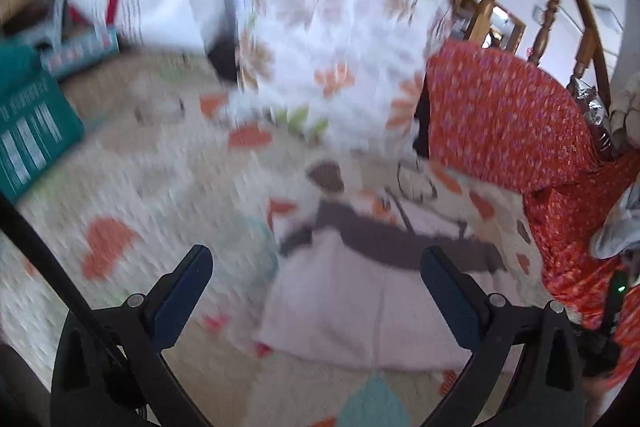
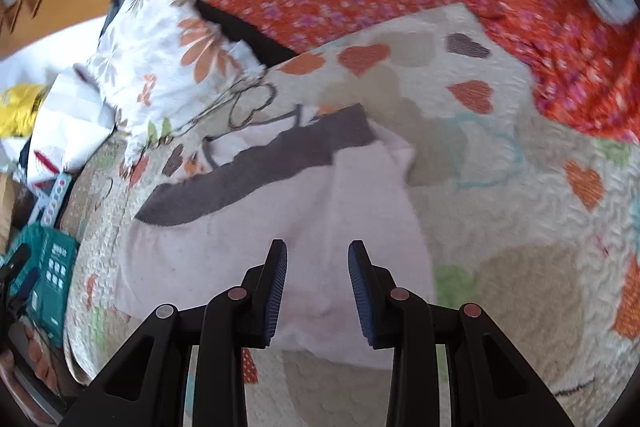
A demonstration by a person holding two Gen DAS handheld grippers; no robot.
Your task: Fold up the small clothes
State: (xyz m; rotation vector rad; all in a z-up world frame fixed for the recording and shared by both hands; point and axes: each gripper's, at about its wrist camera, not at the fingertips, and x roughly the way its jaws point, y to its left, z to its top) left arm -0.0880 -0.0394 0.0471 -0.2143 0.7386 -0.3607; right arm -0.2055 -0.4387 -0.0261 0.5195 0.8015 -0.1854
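Left wrist view: the left gripper (image 1: 316, 267) has its jaws spread wide and empty above the pale pink garment (image 1: 352, 307), lying folded-looking on the heart-print quilt (image 1: 132, 187).

Right wrist view: the right gripper (image 2: 318, 259) is half-parted over it, gripping nothing. Probably more folds left.

The left gripper (image 1: 316, 261) points downward at a slant with its two blue-padded fingers (image 1: 188, 291) spread as wide as they go, nothing between them. The right gripper (image 2: 318, 259) also tilts downward, its ribbed blue pads (image 2: 278, 291) standing partly apart with a clear gap and gripping nothing. Both show only black finger arms and hinge bolts; no hand is visible.
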